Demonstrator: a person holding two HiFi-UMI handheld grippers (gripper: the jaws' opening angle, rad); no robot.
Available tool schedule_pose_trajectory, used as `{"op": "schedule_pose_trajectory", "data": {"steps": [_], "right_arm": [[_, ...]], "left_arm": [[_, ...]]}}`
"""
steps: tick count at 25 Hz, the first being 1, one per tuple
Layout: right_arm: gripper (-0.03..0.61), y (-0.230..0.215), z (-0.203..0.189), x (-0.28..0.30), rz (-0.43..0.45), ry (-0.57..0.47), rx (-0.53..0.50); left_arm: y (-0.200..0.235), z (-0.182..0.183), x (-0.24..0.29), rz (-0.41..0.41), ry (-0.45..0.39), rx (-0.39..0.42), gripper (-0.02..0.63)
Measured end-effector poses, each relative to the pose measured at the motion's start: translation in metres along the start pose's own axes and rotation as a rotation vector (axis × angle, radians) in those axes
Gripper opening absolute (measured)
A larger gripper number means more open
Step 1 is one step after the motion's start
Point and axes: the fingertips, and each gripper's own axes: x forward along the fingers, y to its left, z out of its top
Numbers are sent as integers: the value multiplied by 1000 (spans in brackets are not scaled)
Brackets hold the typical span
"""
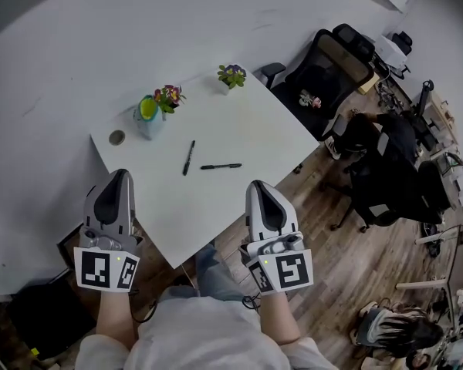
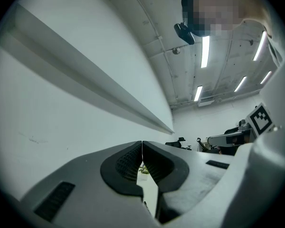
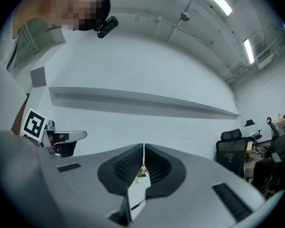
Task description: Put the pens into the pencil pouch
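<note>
Two black pens lie near the middle of the white table (image 1: 216,214): one pen (image 1: 188,158) runs nearly front to back, the other pen (image 1: 221,166) lies crosswise to its right. A light blue pouch (image 1: 149,122) stands upright at the table's back left. My left gripper (image 1: 122,173) hovers over the table's front left edge, shut, nothing in it. My right gripper (image 1: 255,183) sits at the front right edge, shut and empty as well. In the left gripper view the jaws of the left gripper (image 2: 142,144) meet, and in the right gripper view those of the right gripper (image 3: 143,147) do too.
Two small flower pots stand at the back, one (image 1: 170,96) beside the pouch, one (image 1: 231,75) at the far corner. A small round object (image 1: 117,137) lies at the left corner. Office chairs (image 1: 324,72) and a seated person (image 1: 382,141) are to the right, on the wood floor.
</note>
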Motion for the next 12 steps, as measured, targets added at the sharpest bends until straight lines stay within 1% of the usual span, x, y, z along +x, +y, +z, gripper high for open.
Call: {"op": "schedule_pose_trajectory", "data": {"steps": [5, 9, 12], "right_arm": [[28, -18, 3, 51, 49, -16, -4], [28, -33, 8, 96, 100, -24, -19], [28, -40, 4, 124, 147, -17, -20]], "left_arm": [[16, -5, 40, 40, -7, 12, 25], [28, -6, 76, 76, -20, 18, 25], [37, -14, 93, 110, -12, 20, 25]]}}
